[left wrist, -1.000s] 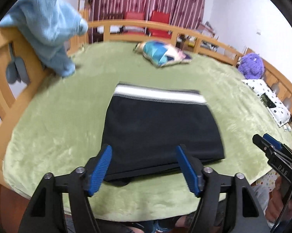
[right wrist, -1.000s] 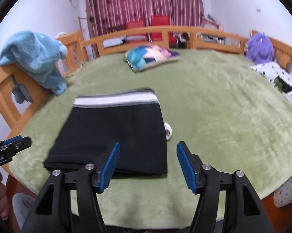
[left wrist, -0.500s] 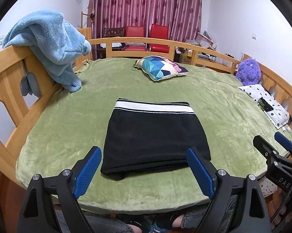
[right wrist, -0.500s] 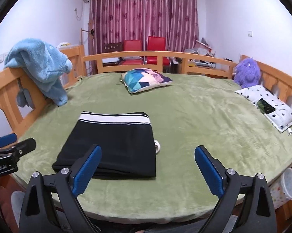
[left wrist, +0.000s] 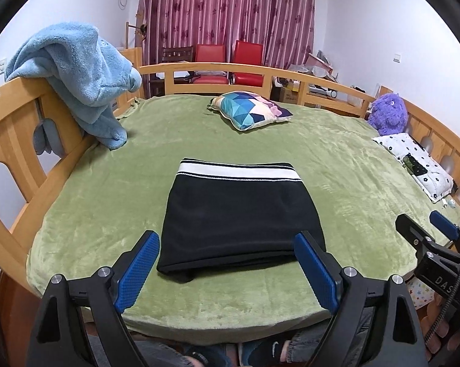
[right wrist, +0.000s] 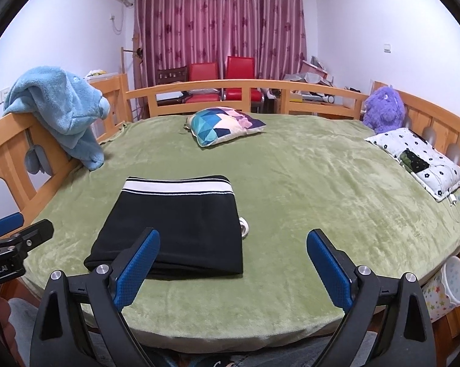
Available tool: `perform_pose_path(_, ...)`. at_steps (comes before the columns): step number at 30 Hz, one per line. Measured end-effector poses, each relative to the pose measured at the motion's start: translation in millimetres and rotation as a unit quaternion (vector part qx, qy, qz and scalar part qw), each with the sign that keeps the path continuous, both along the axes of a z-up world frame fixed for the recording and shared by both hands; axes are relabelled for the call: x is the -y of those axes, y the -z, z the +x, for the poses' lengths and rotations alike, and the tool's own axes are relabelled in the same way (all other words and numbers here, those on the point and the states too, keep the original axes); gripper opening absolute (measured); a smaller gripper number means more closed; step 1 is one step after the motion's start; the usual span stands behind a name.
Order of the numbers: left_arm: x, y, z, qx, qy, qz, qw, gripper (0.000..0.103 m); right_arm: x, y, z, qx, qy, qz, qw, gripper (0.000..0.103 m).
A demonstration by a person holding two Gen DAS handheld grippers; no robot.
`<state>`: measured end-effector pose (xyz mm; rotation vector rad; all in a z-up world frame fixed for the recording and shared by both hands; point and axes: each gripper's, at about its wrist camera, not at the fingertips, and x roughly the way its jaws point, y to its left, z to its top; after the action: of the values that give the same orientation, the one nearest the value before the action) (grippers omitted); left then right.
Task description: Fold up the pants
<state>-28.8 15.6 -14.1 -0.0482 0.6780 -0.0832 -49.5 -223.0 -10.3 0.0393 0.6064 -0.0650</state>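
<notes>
Folded pants (left wrist: 239, 214) at frame centre on the bed (left wrist: 336, 165).
Left gripper (left wrist: 226, 263) and right gripper (right wrist: 233, 266): jaws wide apart after just opening, nothing gripped.

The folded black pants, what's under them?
The pants lie flat on the green blanket. A small white piece peeks from their right edge; anything else beneath is covered.

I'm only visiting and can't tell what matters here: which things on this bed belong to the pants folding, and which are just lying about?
Part of the job:
- black pants, folded, on the green blanket
- left gripper, open
- right gripper, open

Just lying about:
- blue towel over the rail
- patterned cushion
- purple plush toy
- spotted pillow
</notes>
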Motion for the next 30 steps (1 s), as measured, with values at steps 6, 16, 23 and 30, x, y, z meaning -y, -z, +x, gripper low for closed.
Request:
perform_pose_path(6, 6, -2, 4, 0.003, 0.005, 0.001, 1.0000, 0.090, 10, 6, 5, -0.006, 0.004, 0.006, 1.000, 0.096)
perform_pose_path(16, 13, 11, 31, -0.006, 0.013, 0.006, 0.9999, 0.090, 10, 21, 22, -0.012, -0.001, 0.019, 1.000, 0.096)
perform_pose_path(23, 12, 24, 50, -0.019, 0.009, -0.001, 0.9998, 0.090, 4, 37, 39, -0.025, -0.012, 0.017, 0.999, 0.096)
perform_pose_path(30, 14, 32, 63, -0.026, 0.011, 0.007, 0.9996, 0.090, 7, 49, 55, -0.036, -0.012, 0.025, 0.999, 0.096)
